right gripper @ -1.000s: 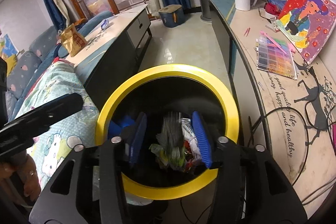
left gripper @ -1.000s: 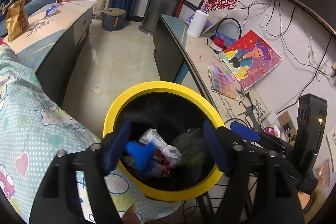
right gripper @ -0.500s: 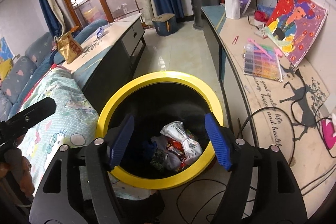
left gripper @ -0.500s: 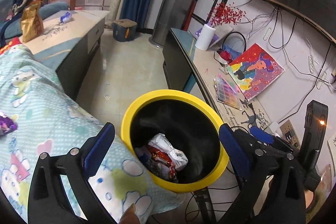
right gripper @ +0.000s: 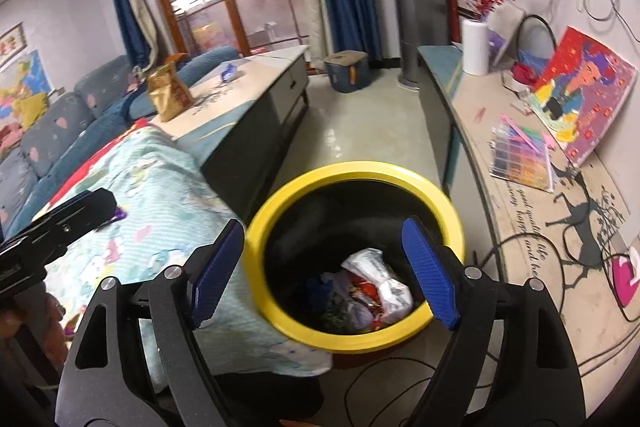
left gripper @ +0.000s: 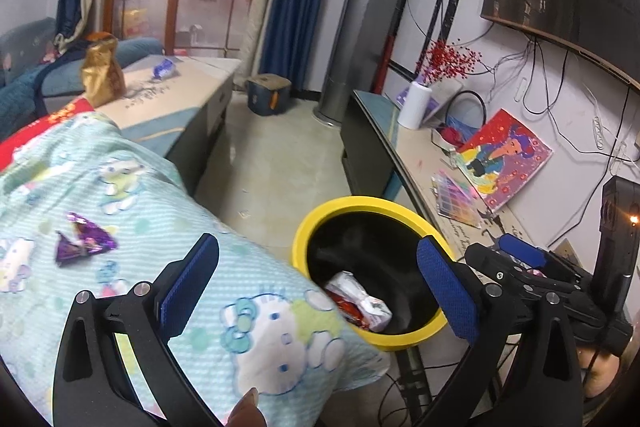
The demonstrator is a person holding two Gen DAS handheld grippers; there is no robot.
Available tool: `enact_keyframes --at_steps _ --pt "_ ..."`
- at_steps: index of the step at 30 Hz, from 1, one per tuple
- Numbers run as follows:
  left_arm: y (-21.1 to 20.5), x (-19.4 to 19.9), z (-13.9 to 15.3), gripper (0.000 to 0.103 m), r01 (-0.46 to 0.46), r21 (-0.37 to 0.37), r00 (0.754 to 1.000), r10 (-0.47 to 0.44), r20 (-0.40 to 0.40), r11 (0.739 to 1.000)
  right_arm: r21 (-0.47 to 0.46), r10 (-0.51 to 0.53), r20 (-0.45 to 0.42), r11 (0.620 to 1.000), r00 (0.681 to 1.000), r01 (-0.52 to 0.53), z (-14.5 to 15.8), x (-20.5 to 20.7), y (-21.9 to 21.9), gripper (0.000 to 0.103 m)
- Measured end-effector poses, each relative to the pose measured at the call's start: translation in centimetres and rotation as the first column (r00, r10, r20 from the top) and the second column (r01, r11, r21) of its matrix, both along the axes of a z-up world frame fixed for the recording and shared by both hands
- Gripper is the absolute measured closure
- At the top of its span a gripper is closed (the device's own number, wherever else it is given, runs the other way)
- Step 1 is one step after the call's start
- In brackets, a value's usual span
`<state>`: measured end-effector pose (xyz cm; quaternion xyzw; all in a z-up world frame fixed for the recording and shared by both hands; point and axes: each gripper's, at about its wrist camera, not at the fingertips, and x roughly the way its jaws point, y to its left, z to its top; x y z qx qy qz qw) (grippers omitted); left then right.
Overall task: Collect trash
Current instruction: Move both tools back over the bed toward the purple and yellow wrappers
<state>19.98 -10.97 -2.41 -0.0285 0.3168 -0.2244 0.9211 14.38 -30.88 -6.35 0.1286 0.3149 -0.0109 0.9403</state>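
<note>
A black bin with a yellow rim [left gripper: 340,205] [right gripper: 352,173] stands on the floor beside a bed. Crumpled wrappers [left gripper: 358,301] [right gripper: 374,287] lie inside it. My left gripper [left gripper: 318,281] is open with nothing between its fingers, above the bed edge and the bin's left rim. My right gripper [right gripper: 324,263] hangs above the bin, its jaws still opening, and nothing is between them. A purple crumpled wrapper [left gripper: 82,239] lies on the light blue cartoon-print blanket [left gripper: 132,211], to the left of the left gripper.
A low cabinet [right gripper: 256,95] beyond the bed carries a gold snack bag [right gripper: 168,93] and a small blue wrapper [right gripper: 229,71]. To the right a long desk [right gripper: 472,115] holds a painting, a bead tray, a white vase and cables. Tiled floor [right gripper: 360,131] runs between them.
Both grippers opened and rose back from the bin; the items they held now lie in it. The left view swung left over the blanket, bringing the purple wrapper into sight.
</note>
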Motion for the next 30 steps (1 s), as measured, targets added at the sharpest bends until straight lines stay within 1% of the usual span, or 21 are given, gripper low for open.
enact_keyframes --at_steps 7,14,23,30 --pt "3.9 -0.8 0.6 0.006 -0.081 -0.005 0.997 0.081 0.016 0.997 -0.012 0.098 0.018 0.995 0.995 -0.098 0.9 -0.1 4.1 0.03" --pt "7.6 -1.6 1.0 0.006 -0.156 -0.013 0.987 0.156 0.029 0.988 -0.02 0.196 0.03 0.981 0.98 -0.195 1.5 -0.2 8.2 0.03" --pt "12.1 -2.5 0.9 0.006 -0.245 -0.017 0.969 0.245 0.029 0.969 -0.028 0.292 0.027 0.956 0.956 -0.291 1.8 -0.3 12.4 0.03" --pt "15.8 -2.6 0.7 0.006 -0.314 -0.022 0.949 0.315 0.024 0.949 -0.041 0.368 0.014 0.929 0.93 -0.368 1.7 -0.7 15.8 0.03"
